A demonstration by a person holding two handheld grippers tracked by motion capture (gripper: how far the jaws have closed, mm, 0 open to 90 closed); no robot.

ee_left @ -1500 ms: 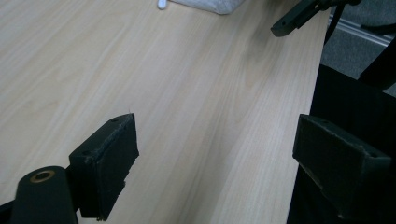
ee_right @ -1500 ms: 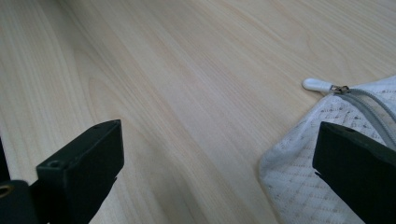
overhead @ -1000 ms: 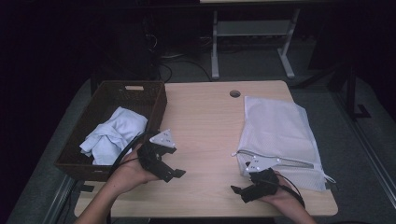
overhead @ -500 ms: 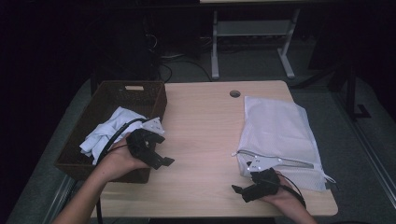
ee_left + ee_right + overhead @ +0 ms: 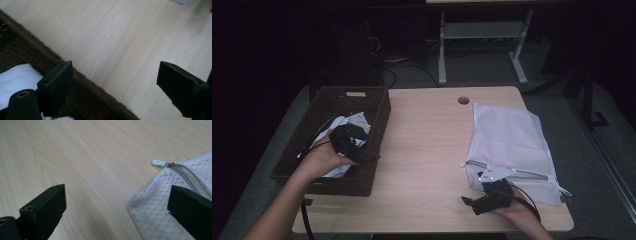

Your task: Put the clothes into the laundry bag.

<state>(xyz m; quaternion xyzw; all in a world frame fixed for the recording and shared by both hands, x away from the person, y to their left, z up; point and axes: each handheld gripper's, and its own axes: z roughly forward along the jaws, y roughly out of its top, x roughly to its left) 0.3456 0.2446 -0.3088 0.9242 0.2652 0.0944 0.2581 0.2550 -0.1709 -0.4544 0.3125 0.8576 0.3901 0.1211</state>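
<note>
The left tongs (image 5: pixel 371 158) hang spread and empty over the near right wall of the brown wicker basket (image 5: pixel 381 114), where crumpled white cloth (image 5: pixel 343 125) lies. The right tongs (image 5: pixel 467 201), also spread and empty, sit low over the worktop (image 5: pixel 427 145) just beside the white mesh laundry bag (image 5: pixel 512 137), whose zipper pull (image 5: pixel 159 162) lies ahead.

Table middle: bare wood of the table (image 5: pixel 427 145) between basket and bag; open passage
Left side: basket (image 5: pixel 379 117) wall stands up; white cloth (image 5: pixel 339 125) inside
Right side: mesh bag (image 5: pixel 512 140) lies flat; low obstacle
</note>
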